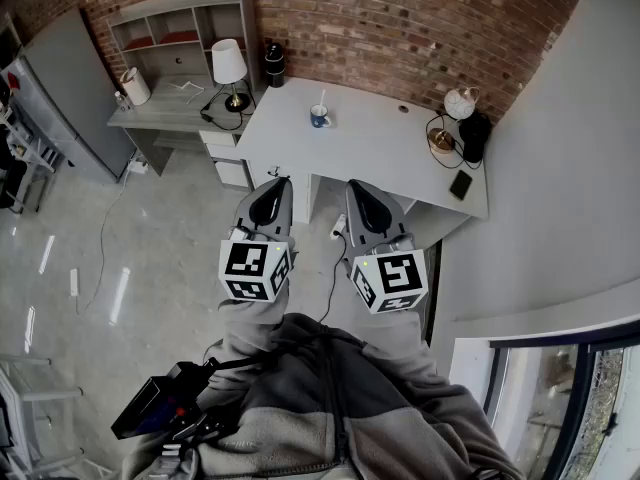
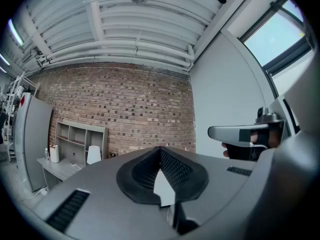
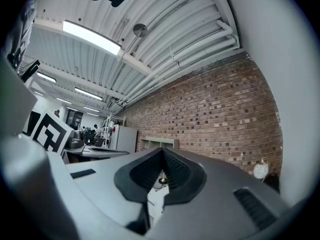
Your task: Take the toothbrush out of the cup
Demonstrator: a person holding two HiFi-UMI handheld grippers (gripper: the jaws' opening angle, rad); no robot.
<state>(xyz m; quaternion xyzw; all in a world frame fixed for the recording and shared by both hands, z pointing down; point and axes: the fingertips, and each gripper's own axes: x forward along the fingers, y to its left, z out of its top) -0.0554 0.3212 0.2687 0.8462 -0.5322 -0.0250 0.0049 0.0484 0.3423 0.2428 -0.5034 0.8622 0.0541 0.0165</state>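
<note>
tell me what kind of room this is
Probably a study or office room: a white desk holding a cup, a table lamp below a shelf unit on a second desk, and a brick wall behind.

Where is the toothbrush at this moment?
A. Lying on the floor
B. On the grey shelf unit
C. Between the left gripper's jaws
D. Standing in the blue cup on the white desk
D: the head view shows the toothbrush sticking up from the cup on the desk.
</note>
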